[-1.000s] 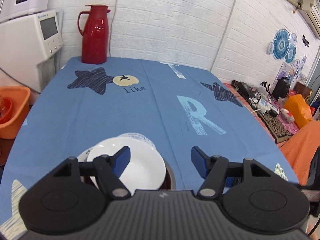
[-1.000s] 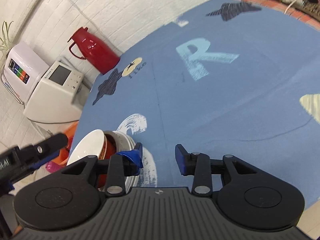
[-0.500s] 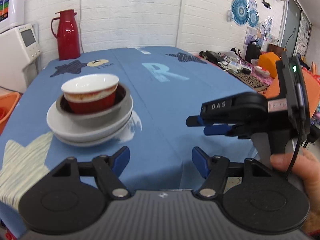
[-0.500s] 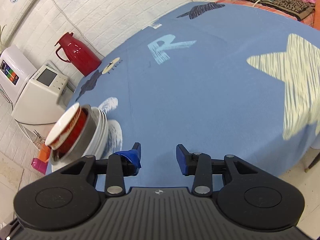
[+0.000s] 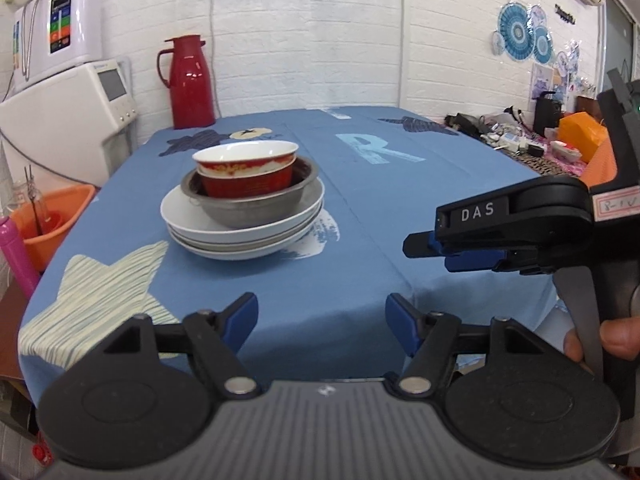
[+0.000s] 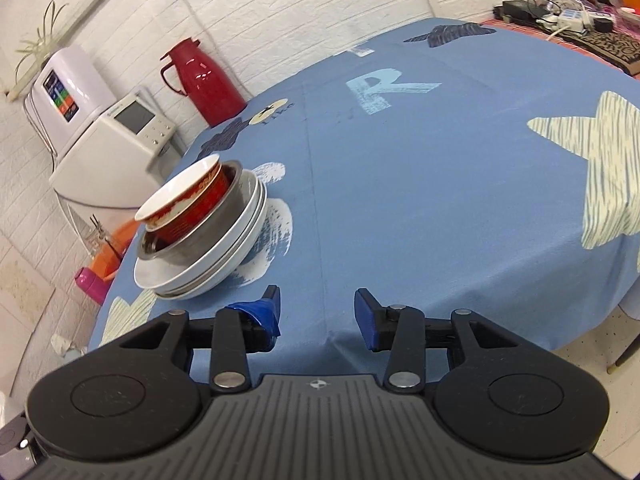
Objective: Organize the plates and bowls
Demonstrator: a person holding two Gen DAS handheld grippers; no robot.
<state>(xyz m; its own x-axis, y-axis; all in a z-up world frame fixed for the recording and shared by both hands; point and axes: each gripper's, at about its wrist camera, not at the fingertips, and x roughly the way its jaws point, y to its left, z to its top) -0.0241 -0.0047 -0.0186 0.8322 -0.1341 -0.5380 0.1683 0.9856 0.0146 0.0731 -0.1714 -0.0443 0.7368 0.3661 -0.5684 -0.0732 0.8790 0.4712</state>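
One stack stands on the blue tablecloth near its front left: white plates at the bottom, a steel bowl on them, and a red-and-white bowl nested on top. My left gripper is open and holds nothing, back past the table's front edge and level with the stack. My right gripper is also open with nothing between its fingers, above the front edge, right of the stack. In the left wrist view the right gripper shows from the side, held by a hand.
A red thermos stands at the table's far left corner. White appliances and an orange basin sit left of the table. Cables and boxes crowd a side surface on the right.
Both grippers have drawn back and down from over the stack to the table's front edge, so the stack now shows whole and farther away. Both stayed open.
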